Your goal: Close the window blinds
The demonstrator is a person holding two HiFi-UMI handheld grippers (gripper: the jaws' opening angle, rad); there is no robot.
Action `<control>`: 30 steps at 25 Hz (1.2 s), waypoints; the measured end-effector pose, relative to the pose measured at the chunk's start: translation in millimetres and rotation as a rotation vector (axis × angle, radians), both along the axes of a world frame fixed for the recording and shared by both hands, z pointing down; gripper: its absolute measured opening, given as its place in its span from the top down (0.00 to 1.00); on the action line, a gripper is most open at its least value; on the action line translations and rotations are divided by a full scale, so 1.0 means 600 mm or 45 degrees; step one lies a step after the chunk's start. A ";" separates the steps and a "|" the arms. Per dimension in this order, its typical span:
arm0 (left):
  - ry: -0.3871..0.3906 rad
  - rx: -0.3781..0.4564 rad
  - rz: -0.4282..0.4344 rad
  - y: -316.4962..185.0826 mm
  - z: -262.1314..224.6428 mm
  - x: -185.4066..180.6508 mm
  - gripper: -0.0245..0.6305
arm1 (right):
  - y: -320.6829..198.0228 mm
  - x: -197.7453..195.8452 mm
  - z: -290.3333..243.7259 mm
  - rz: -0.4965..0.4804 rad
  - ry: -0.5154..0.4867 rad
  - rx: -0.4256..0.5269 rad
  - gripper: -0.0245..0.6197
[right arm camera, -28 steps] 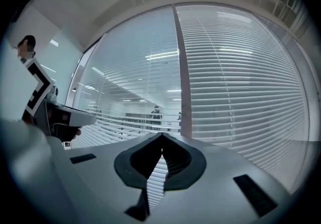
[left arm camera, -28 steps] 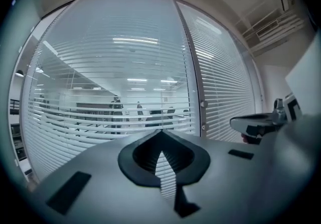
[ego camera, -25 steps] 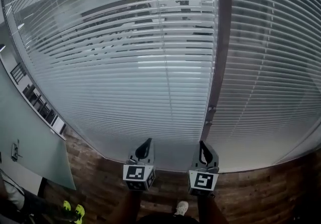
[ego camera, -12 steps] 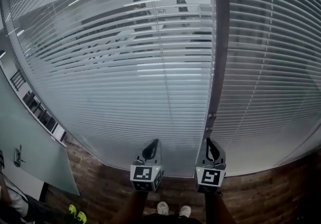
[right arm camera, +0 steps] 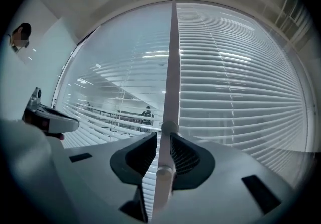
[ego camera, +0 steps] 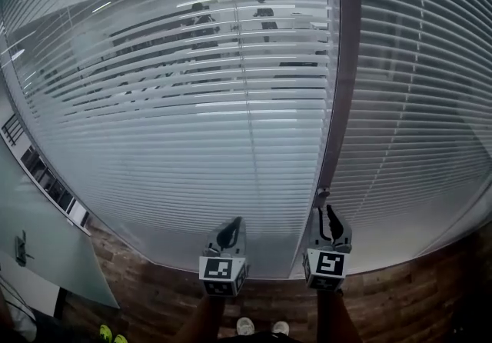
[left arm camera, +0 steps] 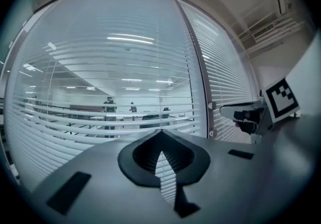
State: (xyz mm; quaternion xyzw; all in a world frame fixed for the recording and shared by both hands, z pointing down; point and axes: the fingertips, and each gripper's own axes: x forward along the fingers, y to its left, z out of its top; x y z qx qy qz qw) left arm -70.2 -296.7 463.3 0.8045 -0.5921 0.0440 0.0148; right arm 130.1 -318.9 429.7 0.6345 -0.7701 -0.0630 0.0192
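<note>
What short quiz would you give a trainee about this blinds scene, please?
1. True or false: the left gripper's fingers are together with nothing between them.
2. People show through which: A the left blind, B the right blind?
3. Fill in: the rod stands between the right gripper's ____.
Key: 1 true. 2 A. 3 fingers; they have just been opening and do not press it.

Plank floor (ego camera: 146,299), white shoes (ego camera: 246,326), two distant people (ego camera: 201,14)
</note>
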 end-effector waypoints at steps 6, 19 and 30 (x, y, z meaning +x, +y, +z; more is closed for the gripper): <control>0.075 0.008 0.023 0.002 -0.017 0.002 0.96 | -0.027 0.005 0.000 0.003 -0.013 0.001 0.81; 0.040 0.071 0.104 -0.028 -0.017 0.029 0.96 | -0.054 0.009 0.012 0.043 -0.053 0.001 0.78; 0.030 0.080 0.147 -0.034 -0.036 0.049 0.96 | -0.054 0.005 0.000 0.016 0.153 -0.003 0.78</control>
